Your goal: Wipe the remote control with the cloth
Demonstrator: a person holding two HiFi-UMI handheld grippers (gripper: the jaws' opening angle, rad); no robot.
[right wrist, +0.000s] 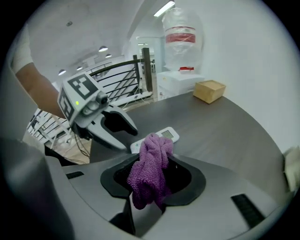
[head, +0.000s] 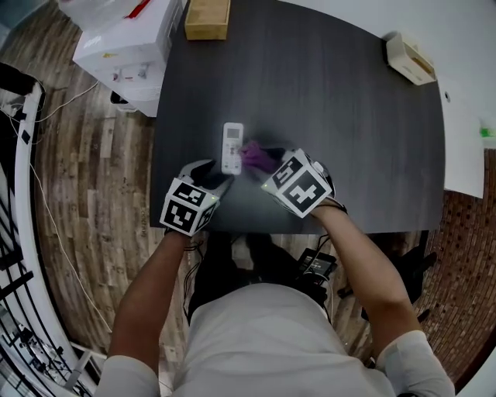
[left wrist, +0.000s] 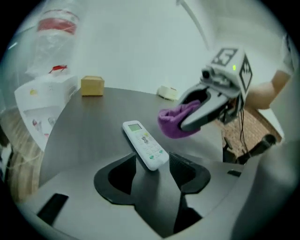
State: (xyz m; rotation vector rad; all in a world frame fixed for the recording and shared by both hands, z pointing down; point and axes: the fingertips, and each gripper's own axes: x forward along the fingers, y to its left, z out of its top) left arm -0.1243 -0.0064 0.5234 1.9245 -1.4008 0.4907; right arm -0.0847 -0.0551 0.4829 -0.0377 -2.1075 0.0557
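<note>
Slippage seems the risk: left gripper (left wrist: 153, 165) pinches only the near end of the remote control (left wrist: 142, 141), so the right gripper (right wrist: 151, 171), clamped on the cloth (left wrist: 176, 123), could shove it askew.

Dark worktop (head: 349, 139) before you, carrying three items.
Your white remote control (head: 232, 147) lies near the front edge; a cardboard box (head: 207, 18) sits at the far edge, a cream object (head: 411, 60) at the far right corner.

Head view steeply down; gripper views close, seemingly opposed, share remote (head: 232, 147).
</note>
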